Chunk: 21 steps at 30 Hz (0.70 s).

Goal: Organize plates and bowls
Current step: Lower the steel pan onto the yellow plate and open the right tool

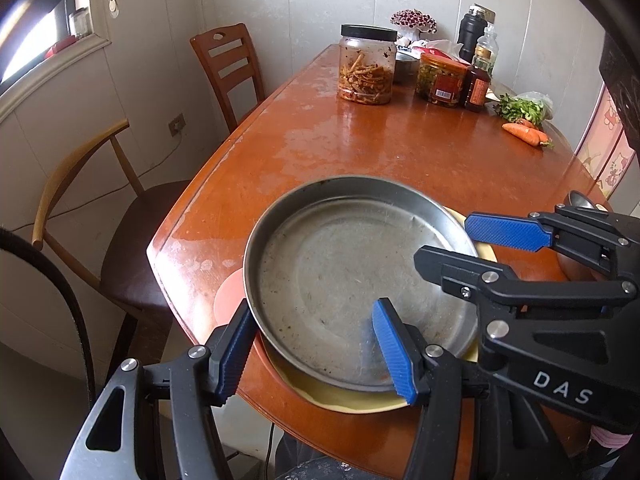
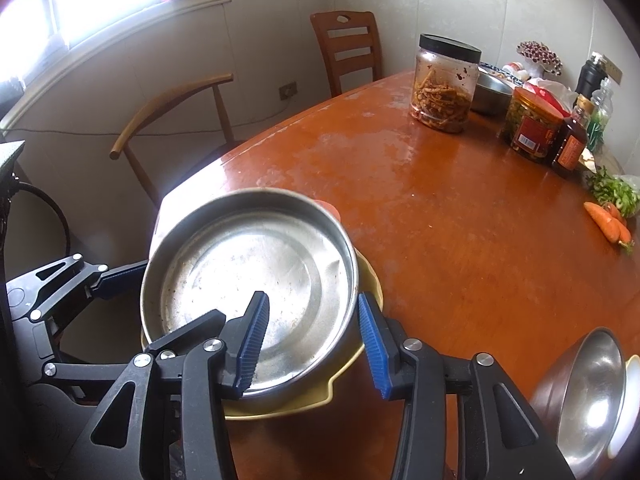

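Note:
A scuffed steel pan (image 1: 340, 272) rests on a yellow plate (image 1: 352, 404) at the near corner of the wooden table (image 1: 380, 140). A pink plate edge (image 1: 226, 296) shows beneath them. My left gripper (image 1: 316, 352) is open and straddles the pan's near-left wall, with one finger outside it and one inside. My right gripper (image 2: 314, 342) straddles the pan's (image 2: 248, 264) opposite wall. Its left finger is over the pan floor and its right finger is outside, above the yellow plate (image 2: 304, 404). Neither pad presses on the wall. In the left wrist view the right gripper (image 1: 444, 242) reaches in from the right.
A steel bowl (image 2: 592, 392) lies tilted at the table's near right, with a white dish edge (image 2: 630, 380) beside it. At the far end stand a pickle jar (image 2: 446, 84), a red-labelled jar (image 2: 534, 128), bottles (image 2: 570, 148), greens and carrots (image 2: 608, 220). Two chairs (image 2: 176, 108) stand on the left.

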Tool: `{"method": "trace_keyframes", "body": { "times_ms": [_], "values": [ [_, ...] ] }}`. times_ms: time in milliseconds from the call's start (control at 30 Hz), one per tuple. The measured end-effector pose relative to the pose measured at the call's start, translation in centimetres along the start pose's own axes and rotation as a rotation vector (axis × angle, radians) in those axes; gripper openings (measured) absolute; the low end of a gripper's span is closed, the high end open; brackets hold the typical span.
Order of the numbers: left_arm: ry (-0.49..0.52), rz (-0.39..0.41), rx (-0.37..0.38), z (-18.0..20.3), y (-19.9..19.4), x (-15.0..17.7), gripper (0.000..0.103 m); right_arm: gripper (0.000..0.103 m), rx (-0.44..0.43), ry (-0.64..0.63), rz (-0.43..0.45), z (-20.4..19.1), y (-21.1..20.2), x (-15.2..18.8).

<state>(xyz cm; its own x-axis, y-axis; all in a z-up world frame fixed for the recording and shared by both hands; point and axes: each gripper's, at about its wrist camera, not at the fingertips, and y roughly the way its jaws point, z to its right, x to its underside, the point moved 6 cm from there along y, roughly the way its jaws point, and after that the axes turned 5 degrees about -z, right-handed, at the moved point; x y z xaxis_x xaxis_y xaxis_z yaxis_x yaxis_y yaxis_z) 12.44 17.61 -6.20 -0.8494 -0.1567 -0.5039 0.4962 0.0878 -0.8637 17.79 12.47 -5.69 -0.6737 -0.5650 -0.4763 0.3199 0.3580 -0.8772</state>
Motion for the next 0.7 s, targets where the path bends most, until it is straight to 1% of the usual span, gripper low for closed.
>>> {"method": "trace_keyframes", "body": {
  "times_ms": [267,367,700],
  "values": [
    [-0.008,-0.001,0.008,-0.1,-0.1,0.1,0.059,0.052,0.005,0.003,0.009,-0.1,-0.5,0.1],
    [-0.012,0.0,0.007,-0.1,-0.2,0.1,0.059,0.058,0.008,0.017,0.012,0.2,-0.8,0.2],
    [-0.038,0.022,0.019,-0.4,-1.3,0.0,0.06,0.061,-0.006,0.048,0.034,0.6,-2.0,0.6]
  ]
}}
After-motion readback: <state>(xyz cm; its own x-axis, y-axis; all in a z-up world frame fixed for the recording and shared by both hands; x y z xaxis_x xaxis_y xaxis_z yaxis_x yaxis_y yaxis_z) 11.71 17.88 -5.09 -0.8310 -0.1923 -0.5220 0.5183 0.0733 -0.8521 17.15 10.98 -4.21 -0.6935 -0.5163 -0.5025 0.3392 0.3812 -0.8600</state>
